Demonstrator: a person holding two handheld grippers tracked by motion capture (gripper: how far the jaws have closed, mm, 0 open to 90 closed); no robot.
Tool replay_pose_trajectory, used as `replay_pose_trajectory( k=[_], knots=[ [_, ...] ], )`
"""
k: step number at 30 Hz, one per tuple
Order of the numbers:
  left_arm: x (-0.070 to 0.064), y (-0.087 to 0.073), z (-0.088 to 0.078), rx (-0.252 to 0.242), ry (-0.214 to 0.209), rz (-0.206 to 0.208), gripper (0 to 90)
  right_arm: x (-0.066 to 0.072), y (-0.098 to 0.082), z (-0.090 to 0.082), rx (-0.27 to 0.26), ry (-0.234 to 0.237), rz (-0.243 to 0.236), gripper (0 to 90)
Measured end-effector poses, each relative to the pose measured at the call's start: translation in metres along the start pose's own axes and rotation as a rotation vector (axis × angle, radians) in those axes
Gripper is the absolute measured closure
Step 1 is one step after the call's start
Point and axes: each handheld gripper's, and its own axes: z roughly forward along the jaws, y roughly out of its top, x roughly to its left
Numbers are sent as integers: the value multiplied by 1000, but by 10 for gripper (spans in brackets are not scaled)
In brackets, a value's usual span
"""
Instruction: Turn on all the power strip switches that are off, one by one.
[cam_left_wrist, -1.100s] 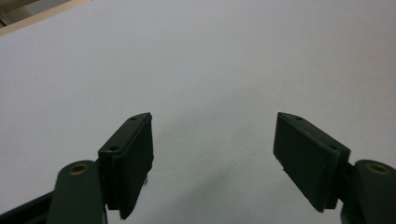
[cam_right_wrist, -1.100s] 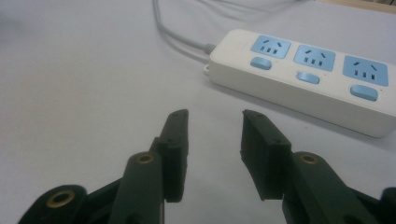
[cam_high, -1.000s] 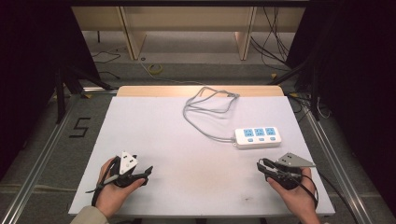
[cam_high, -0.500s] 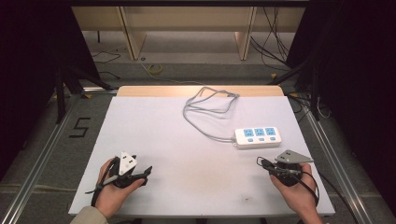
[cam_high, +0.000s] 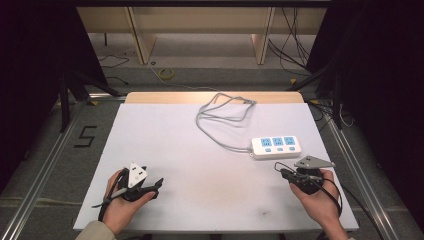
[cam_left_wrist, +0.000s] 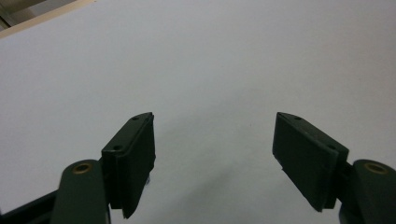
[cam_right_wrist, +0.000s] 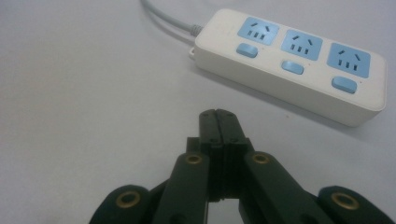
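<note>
Near the front right corner of the table (cam_high: 165, 125), the right tool (cam_right_wrist: 218, 122) has its two jaws pressed fully together, with nothing between them. It points toward the white power strip (cam_right_wrist: 299, 60), which lies flat just beyond its tip, apart from it, with three blue sockets facing up. The grey cable (cam_high: 222, 112) of the strip runs in loops toward the far edge of the table. At the front left, the left tool (cam_left_wrist: 212, 154) is spread wide and holds nothing, above the bare white surface.
</note>
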Motion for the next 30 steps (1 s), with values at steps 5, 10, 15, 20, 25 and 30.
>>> replay_pose_trajectory(
  k=[5, 10, 15, 20, 25, 30],
  knots=[
    [0, 0, 0, 2, 1, 3, 301, -3, 5, 1, 8, -12, 3, 900],
    [0, 1, 0, 0, 3, 3, 301, -6, 10, 1, 11, -20, 5, 900],
    [0, 1, 0, -2, 4, 0, 301, -6, 15, 3, 20, -18, 8, 900],
    [1, 1, 0, 0, 5, 4, 300, -5, 20, 6, 36, -14, 10, 900],
    [1, 2, 0, 1, 4, 9, 303, -5, 24, 10, 53, -7, 15, 900],
    [1, 2, 1, -2, 7, 6, 301, -7, 28, 12, 59, -9, 22, 900]
  ],
)
